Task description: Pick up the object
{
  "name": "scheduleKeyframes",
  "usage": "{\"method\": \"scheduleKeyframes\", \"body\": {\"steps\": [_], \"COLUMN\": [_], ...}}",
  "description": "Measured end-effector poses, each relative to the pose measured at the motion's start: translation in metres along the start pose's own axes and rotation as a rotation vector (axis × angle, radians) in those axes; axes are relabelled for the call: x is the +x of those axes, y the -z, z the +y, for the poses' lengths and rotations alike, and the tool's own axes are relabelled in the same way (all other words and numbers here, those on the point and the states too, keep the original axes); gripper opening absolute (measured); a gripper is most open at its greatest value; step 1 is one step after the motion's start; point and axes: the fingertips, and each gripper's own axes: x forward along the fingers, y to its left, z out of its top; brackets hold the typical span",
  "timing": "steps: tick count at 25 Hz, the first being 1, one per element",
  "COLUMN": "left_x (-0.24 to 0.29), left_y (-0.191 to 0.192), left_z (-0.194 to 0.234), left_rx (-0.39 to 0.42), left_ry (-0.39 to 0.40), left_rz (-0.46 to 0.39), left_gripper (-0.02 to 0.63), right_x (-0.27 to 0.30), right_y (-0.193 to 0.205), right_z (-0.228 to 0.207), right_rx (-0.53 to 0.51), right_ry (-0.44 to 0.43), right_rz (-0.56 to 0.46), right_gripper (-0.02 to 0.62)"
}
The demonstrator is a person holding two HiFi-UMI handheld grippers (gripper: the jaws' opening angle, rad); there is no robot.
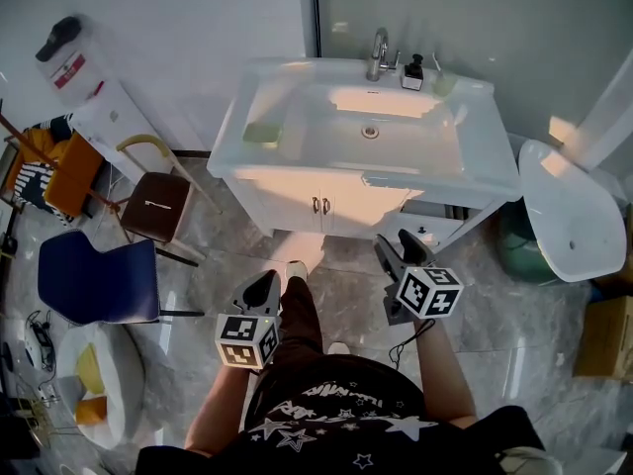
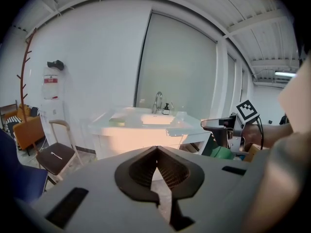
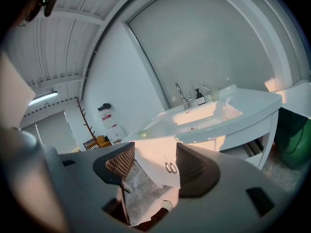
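Note:
A white sink cabinet (image 1: pixel 475 171) stands in front of me, with a chrome tap (image 1: pixel 378 54) and a black soap pump (image 1: pixel 412 72) at its back edge. A pale green block (image 1: pixel 262 132) lies on its left ledge, and it shows again in the left gripper view (image 2: pixel 116 122). Both grippers hang low in front of the cabinet, well short of it. My left gripper (image 1: pixel 259 291) is shut, its tips meeting (image 2: pixel 156 152) with nothing between them. My right gripper (image 1: pixel 401 249) is open and empty (image 3: pixel 153 161); the left gripper view shows it from the side (image 2: pixel 221 126).
A brown chair (image 1: pixel 155 206) and a blue chair (image 1: pixel 94 280) stand to the left, with a water dispenser (image 1: pixel 84 87) behind them. A loose white basin (image 1: pixel 569 211) leans at the right beside a green bin (image 1: pixel 516 240) and a cardboard box (image 1: pixel 603 334).

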Motion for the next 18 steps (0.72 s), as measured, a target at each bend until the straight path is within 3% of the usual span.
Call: {"method": "scheduleKeyframes", "body": {"steps": [8, 18], "left_x": [0.073, 0.169], "left_y": [-0.031, -0.093], "left_z": [0.052, 0.152], "left_rx": [-0.009, -0.030], "left_ry": [0.025, 0.021], "left_rz": [-0.003, 0.000], "left_gripper": [0.017, 0.017], "right_x": [0.079, 0.220], "right_y": [-0.025, -0.071], "right_z": [-0.011, 0.000], "right_rx": [-0.017, -0.042], "right_ry": [0.034, 0.044], "right_rz": [0.020, 0.066], "right_gripper": [0.262, 0.262]}}
